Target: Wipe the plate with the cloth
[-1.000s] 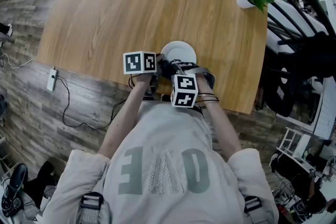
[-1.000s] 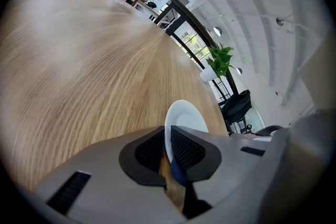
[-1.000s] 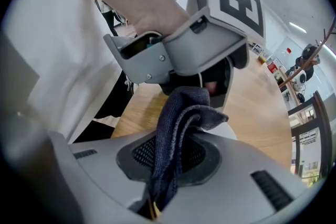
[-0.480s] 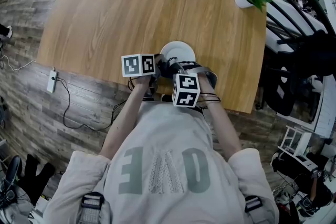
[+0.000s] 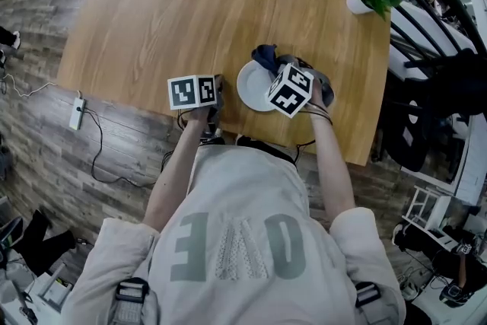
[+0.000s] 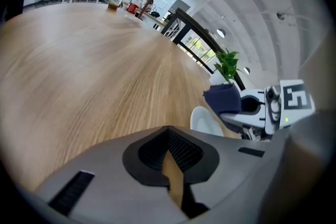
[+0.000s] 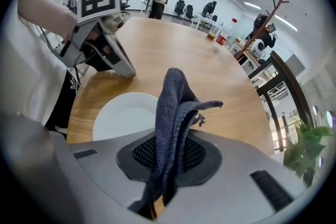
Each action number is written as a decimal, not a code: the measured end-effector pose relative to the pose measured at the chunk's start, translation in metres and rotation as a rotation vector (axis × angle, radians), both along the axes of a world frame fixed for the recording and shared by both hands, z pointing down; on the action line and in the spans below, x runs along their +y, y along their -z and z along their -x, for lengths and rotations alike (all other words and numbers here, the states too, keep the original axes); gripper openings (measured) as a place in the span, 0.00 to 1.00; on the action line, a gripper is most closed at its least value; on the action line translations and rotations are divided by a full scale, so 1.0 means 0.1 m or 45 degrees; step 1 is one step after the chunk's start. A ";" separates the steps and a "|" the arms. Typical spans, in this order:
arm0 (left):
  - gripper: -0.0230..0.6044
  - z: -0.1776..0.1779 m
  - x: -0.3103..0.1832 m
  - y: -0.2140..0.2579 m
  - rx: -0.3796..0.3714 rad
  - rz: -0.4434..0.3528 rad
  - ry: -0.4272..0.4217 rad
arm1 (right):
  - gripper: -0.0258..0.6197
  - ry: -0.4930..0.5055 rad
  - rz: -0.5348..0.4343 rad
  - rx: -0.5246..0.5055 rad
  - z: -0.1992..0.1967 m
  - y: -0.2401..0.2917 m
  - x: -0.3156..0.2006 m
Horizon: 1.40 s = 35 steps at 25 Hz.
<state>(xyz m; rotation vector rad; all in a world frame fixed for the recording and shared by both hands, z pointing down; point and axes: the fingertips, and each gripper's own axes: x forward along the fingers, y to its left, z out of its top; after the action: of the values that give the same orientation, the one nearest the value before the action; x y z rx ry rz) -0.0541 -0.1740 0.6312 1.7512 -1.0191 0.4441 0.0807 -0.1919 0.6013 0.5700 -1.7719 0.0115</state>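
Dark blue cloth [image 7: 173, 113] is bunched and pinched in the right gripper [image 7: 167, 160], whose jaws clamp its lower folds while the rest juts out past the tips. The white plate [image 5: 251, 87] lies flat on the table [image 5: 167, 11], close to the near edge, between the two grippers. Seen from the left gripper view, the cloth hangs over the plate's far side and looks lifted clear of it, though contact cannot be ruled out.

The left gripper [image 6: 169, 162] stands just left of the plate, apart from it. Its jaws have just been closing and are now pressed together with nothing between them; only bare wood shows beyond the tips.

As to progress: the cloth is in hand and brought to the plate, so the pick-up is done. The plate shows no marks or wet streaks, so whether any wiping has been done cannot be told. What seems left is lowering the cloth onto the plate and rubbing it across, perhaps with the left gripper steadying the rim.
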 end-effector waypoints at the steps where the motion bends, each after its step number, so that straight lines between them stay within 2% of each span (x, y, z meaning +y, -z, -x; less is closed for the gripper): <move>1: 0.05 0.02 0.02 -0.02 -0.017 0.005 -0.005 | 0.13 -0.007 0.004 0.005 0.00 -0.01 -0.05; 8: 0.05 0.01 0.02 -0.03 -0.078 -0.012 -0.048 | 0.13 0.016 0.037 0.040 0.14 -0.14 -0.07; 11: 0.05 0.01 0.02 -0.03 -0.073 -0.010 -0.057 | 0.13 0.043 0.040 0.055 0.21 -0.16 -0.01; 20: 0.05 0.00 0.00 -0.02 -0.054 0.000 -0.056 | 0.13 0.299 0.131 0.051 0.70 -0.18 0.55; 25: 0.05 0.00 -0.03 -0.02 -0.057 -0.003 -0.063 | 0.13 0.382 0.155 0.063 0.81 -0.18 0.77; 30: 0.05 0.02 -0.04 -0.02 -0.043 0.006 -0.064 | 0.13 0.357 0.163 0.044 0.83 -0.17 0.75; 32: 0.05 0.01 -0.09 0.01 -0.009 0.000 -0.041 | 0.13 0.323 0.138 0.014 0.82 -0.13 0.68; 34: 0.05 -0.05 -0.20 0.16 0.034 -0.054 -0.019 | 0.13 0.243 0.101 -0.058 0.79 -0.04 0.58; 35: 0.05 -0.08 -0.30 0.30 0.040 -0.113 -0.022 | 0.13 0.190 0.073 -0.108 0.77 0.06 0.50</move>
<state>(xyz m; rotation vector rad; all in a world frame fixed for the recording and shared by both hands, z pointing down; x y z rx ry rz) -0.0459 -0.2043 0.6016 1.8419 -1.0153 0.3864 0.0040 -0.1414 0.5951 0.3998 -1.8866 -0.0170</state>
